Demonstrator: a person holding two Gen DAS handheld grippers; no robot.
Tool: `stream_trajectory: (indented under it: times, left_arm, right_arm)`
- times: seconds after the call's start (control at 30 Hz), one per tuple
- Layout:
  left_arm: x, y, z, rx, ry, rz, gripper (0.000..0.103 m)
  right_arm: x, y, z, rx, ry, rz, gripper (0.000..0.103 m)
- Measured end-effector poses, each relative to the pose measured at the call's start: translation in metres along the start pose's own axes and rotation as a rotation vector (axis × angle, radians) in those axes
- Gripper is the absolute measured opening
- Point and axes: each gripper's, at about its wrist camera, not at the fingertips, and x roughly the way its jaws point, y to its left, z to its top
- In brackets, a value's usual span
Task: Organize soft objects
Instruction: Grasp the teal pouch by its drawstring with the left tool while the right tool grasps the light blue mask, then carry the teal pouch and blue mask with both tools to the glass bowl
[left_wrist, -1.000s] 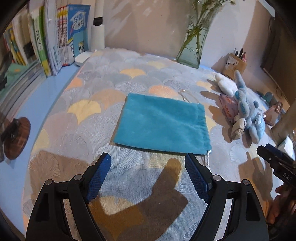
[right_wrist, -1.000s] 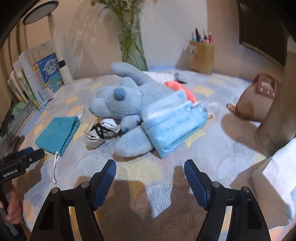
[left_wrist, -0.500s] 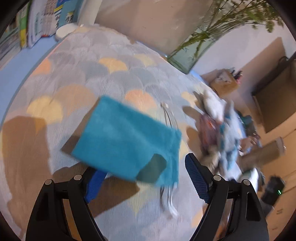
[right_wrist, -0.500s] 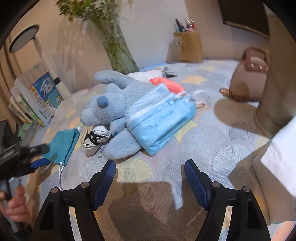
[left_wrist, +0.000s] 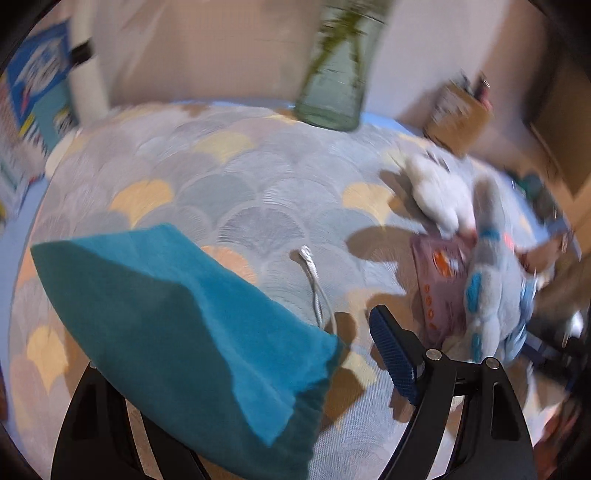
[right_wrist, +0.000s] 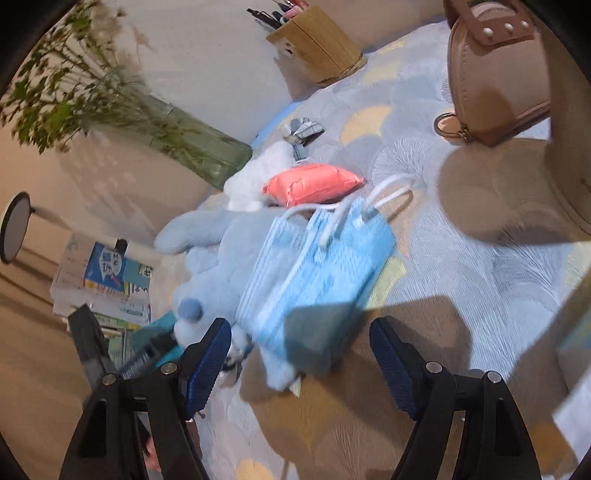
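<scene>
A teal drawstring pouch lies close in front of my left gripper, covering its left finger; its white cord trails out. The jaws stand wide apart and hold nothing. A blue plush toy lies to the right with a white plush and a pink packet. In the right wrist view the blue plush lies under a stack of blue face masks, with a coral pouch behind. My right gripper is open, just before the masks.
A glass vase with greenery and a wooden pen holder stand at the back. Books stand at the left. A brown handbag sits far right. The patterned cloth covers the surface.
The left gripper has swung right and moved close over the teal pouch, which now hides its left finger. The right gripper has tilted and moved closer to the masks and plush.
</scene>
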Motion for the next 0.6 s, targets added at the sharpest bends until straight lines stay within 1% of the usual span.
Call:
stream_trajectory:
  times: [0.03, 0.07, 0.1, 0.13, 0.17, 0.2, 0.23, 0.3, 0.33, 0.37, 0.43, 0.5, 0.6]
  left_arm:
    - [0.001, -0.003, 0.0, 0.023, -0.007, 0.013, 0.078]
    - [0.002, -0.008, -0.003, 0.051, -0.016, 0.039, 0.074]
    - [0.002, -0.01, -0.004, 0.074, -0.022, 0.066, 0.059]
    - [0.001, -0.015, -0.006, 0.116, -0.03, 0.09, 0.049]
    - [-0.002, -0.017, -0.008, 0.142, -0.036, 0.068, 0.042]
    - [-0.004, -0.018, -0.01, 0.151, -0.039, 0.053, 0.03]
    - [-0.007, -0.017, -0.012, 0.16, -0.044, 0.043, 0.024]
    - [-0.014, -0.014, -0.019, 0.174, -0.064, 0.019, 0.021]
    - [-0.019, -0.013, -0.023, 0.176, -0.078, -0.01, 0.02]
    - [-0.029, -0.01, -0.031, 0.174, -0.097, -0.068, 0.02]
    - [-0.042, -0.01, -0.041, 0.178, -0.119, -0.122, 0.02]
    - [-0.056, -0.012, -0.052, 0.198, -0.146, -0.131, 0.02]
    - [-0.074, -0.014, -0.066, 0.209, -0.156, -0.166, 0.02]
  right_arm:
    - [0.001, 0.003, 0.002, -0.008, -0.012, -0.008, 0.077]
    - [0.003, 0.004, 0.005, -0.016, -0.016, -0.017, 0.076]
    - [0.004, 0.006, 0.006, -0.028, -0.021, -0.031, 0.074]
    - [0.005, 0.009, 0.007, -0.041, -0.028, -0.048, 0.07]
    - [0.006, 0.009, 0.008, -0.055, -0.029, -0.063, 0.058]
    - [0.007, 0.01, 0.008, -0.067, -0.027, -0.079, 0.048]
    - [0.006, 0.009, 0.005, -0.076, -0.035, -0.093, 0.045]
    - [0.001, 0.002, 0.0, -0.075, -0.053, -0.095, 0.033]
    - [-0.003, 0.0, -0.003, -0.08, -0.064, -0.111, 0.033]
    - [-0.008, -0.001, -0.007, -0.088, -0.079, -0.125, 0.033]
    - [-0.022, 0.001, -0.016, -0.124, -0.124, -0.154, 0.032]
    - [-0.037, 0.008, -0.026, -0.178, -0.162, -0.166, 0.032]
    - [-0.054, 0.021, -0.039, -0.251, -0.19, -0.171, 0.032]
